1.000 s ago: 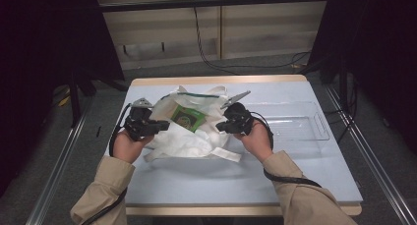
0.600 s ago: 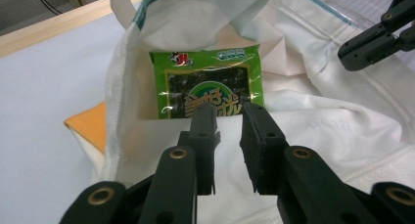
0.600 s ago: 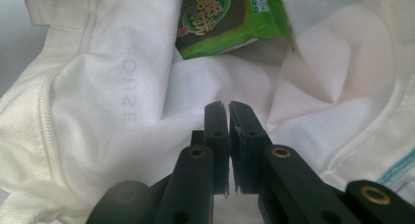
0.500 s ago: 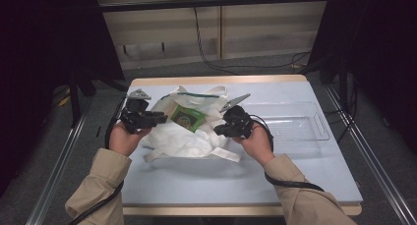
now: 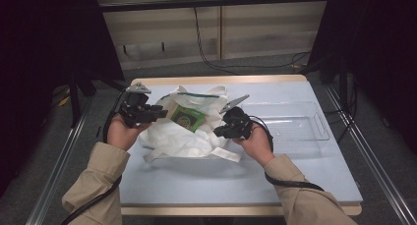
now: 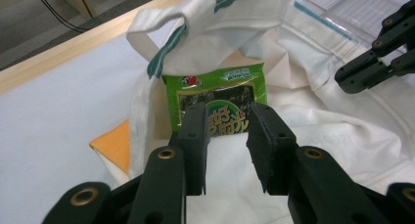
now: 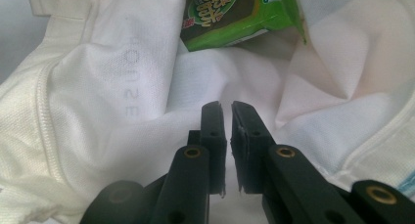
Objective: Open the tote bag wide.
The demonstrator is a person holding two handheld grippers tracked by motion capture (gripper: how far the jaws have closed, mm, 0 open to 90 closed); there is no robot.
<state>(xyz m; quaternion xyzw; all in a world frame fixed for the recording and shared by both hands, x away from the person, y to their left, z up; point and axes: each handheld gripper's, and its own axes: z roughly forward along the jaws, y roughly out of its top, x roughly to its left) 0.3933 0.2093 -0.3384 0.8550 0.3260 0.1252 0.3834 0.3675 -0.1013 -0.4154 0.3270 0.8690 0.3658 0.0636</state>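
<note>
A white cloth bag [image 5: 182, 139] lies crumpled mid-table, and a green snack packet [image 5: 187, 118] rests at its mouth. My left gripper [image 5: 160, 113] hovers at the bag's left side. Its jaws have just been opening. In the left gripper view the gripper [image 6: 227, 111] is open with nothing between the pads, and the packet [image 6: 220, 87] is just beyond them. My right gripper [image 5: 219, 131] rests on the bag's right side. Its jaws [image 7: 226, 106] have eased apart to a hairline slit, and I see no fabric in it. The packet [image 7: 230, 13] is ahead of them.
A clear plastic tray [image 5: 290, 122] stands to the right of the bag, close behind my right hand. Something flat and orange [image 6: 115, 150] sticks out from under the bag's left edge. The pale blue table [image 5: 196, 181] has bare room in front.
My left gripper let go of the bag's left edge, rose and drew back to the left with its jaws opening. The right gripper stayed in place.
</note>
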